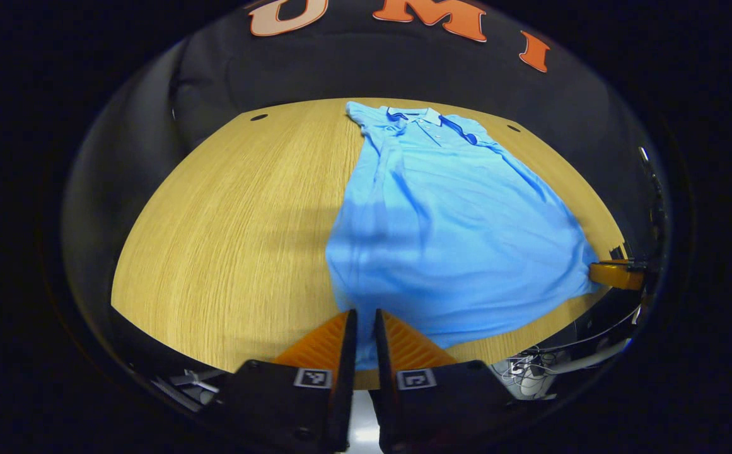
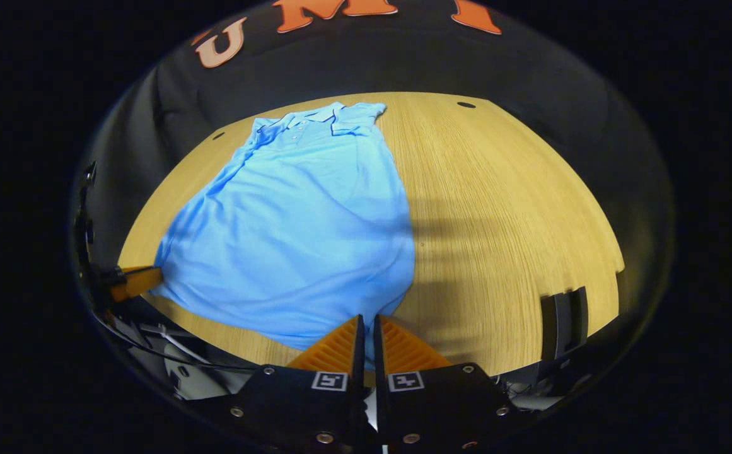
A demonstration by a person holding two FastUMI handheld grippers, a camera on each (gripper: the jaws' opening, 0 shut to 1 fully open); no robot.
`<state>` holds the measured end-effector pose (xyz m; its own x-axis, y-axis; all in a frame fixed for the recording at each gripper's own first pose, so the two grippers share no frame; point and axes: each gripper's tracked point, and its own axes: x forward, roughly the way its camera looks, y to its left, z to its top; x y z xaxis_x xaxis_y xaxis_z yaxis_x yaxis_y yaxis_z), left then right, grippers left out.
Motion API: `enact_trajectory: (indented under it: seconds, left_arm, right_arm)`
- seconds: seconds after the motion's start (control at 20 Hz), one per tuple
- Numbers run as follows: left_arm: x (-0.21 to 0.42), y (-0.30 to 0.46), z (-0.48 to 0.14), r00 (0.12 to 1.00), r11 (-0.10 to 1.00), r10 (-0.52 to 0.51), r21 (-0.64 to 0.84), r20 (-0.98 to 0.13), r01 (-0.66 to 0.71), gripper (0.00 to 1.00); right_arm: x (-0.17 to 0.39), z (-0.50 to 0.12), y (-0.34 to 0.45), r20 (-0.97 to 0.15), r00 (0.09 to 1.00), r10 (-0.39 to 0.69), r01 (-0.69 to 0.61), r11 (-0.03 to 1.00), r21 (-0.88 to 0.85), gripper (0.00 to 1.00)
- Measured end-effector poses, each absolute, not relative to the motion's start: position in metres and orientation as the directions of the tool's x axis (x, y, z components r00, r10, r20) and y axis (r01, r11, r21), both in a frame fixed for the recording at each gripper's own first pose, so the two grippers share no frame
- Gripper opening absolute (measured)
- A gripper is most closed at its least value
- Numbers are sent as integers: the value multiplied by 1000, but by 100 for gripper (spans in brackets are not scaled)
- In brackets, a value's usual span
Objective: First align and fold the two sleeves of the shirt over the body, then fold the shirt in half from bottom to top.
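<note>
We pinch the hem corners of the soft, limp light-blue polo shirt (image 1: 447,227), lying flat on the wooden counter (image 1: 233,233), with left gripper (image 1: 366,325) and right gripper (image 2: 369,328) fingers nearly closed on cloth.

Left gripper view: taken low at the near edge of the wooden table (image 1: 227,214), facing along the tabletop toward the booth's far wall, own fingers (image 1: 334,343) at bottom centre over the hem of the blue shirt (image 1: 454,233). Shirt to right of centre, collar farthest away.

Right gripper view: taken from the same near edge, facing the same wall, equally close and low; shirt (image 2: 296,221) to left of centre.

Shared: whole shirt, tabletop, far wall. Opposite gripper at frame margin in each: right gripper (image 1: 615,274), left gripper (image 2: 135,280).
</note>
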<state>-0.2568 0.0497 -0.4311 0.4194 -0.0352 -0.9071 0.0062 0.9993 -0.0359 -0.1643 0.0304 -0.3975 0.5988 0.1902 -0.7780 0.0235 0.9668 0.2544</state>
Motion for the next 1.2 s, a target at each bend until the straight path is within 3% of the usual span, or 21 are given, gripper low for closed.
enact_trajectory:
  seconds: [0.05,0.15,0.45,1.2]
  left_arm:
    - [-256,49,-430,418,1000,-25,-22,-908,12,11]
    - [-255,46,-429,412,1000,-14,-13,-911,7,6]
    - [-225,41,-404,467,999,-37,-35,-884,13,5]
    - [-67,52,-338,587,994,-109,-69,-802,90,4]
  right_arm:
    - [-164,-398,30,-779,592,208,44,956,289,6]
    - [-164,-396,28,-776,590,225,74,941,330,3]
    - [-138,-358,25,-720,651,241,32,938,344,2]
    - [-13,-278,4,-655,726,210,7,950,312,2]
